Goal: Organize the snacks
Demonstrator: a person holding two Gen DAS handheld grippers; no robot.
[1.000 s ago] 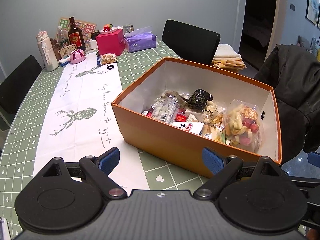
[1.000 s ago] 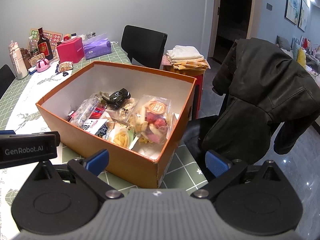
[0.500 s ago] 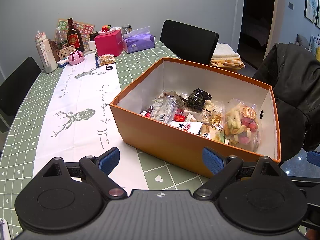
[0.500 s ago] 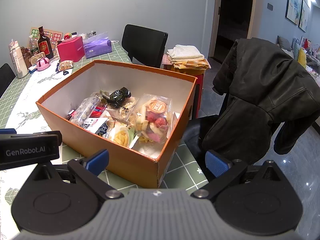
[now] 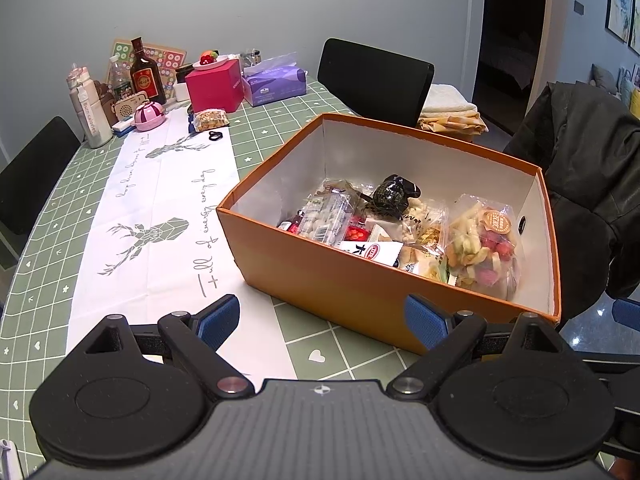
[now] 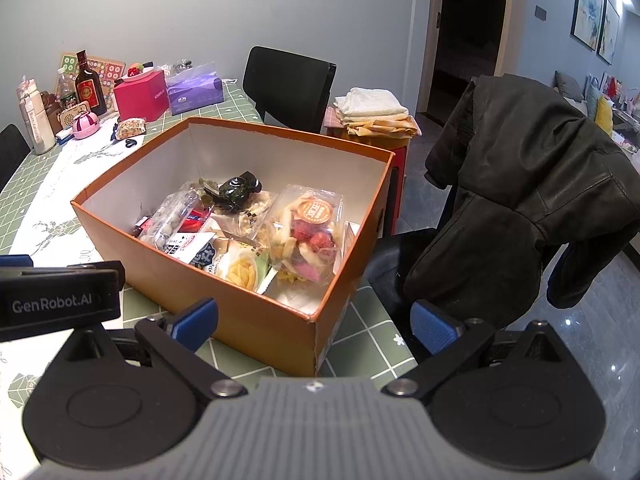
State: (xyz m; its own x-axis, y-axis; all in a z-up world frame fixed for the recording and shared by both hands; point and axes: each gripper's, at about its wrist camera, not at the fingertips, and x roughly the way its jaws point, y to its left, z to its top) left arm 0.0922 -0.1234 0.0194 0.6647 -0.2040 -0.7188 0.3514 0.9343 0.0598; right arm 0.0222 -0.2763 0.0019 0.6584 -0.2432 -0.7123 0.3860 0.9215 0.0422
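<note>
A home dining room: a table (image 5: 280, 128) under a green checked cloth and a white runner (image 5: 160, 208), black chairs (image 5: 376, 80) around it, a tissue box (image 5: 274, 82) and bottles (image 5: 145, 74), a jacket (image 6: 532, 196) slung over a chair, framed pictures (image 6: 590, 28) on the wall, and a dark doorway (image 6: 468, 28) beyond.

Matt orange cardboard box (image 5: 360, 280), glossy clear plastic snack bags (image 5: 480, 244) – smooth cloth table runner (image 5: 160, 216)

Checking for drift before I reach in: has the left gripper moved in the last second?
Yes, slightly. In its own view the orange box and black chair slid left, so the left gripper swung a little right.
</note>
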